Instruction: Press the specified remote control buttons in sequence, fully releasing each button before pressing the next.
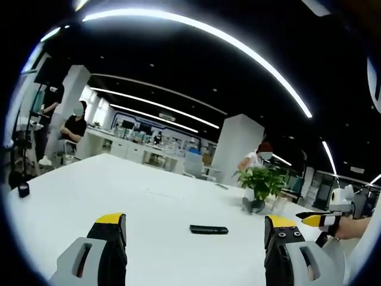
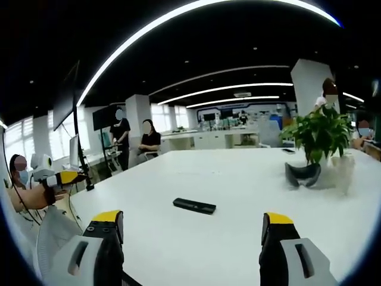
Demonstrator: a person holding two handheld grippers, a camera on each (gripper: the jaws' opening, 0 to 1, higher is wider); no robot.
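A slim black remote control lies flat on the white table, a short way beyond my left gripper, whose yellow-tipped jaws stand wide apart with nothing between them. In the right gripper view the remote lies just ahead of my right gripper, which is also open and empty. Each gripper enters the other's view at the table edge: the right gripper held by a hand, and the left gripper likewise. Neither touches the remote.
A potted green plant stands on the table beyond the remote, with a dark curved object at its foot. A small black item sits near the table's left edge. People sit and stand around desks behind the table.
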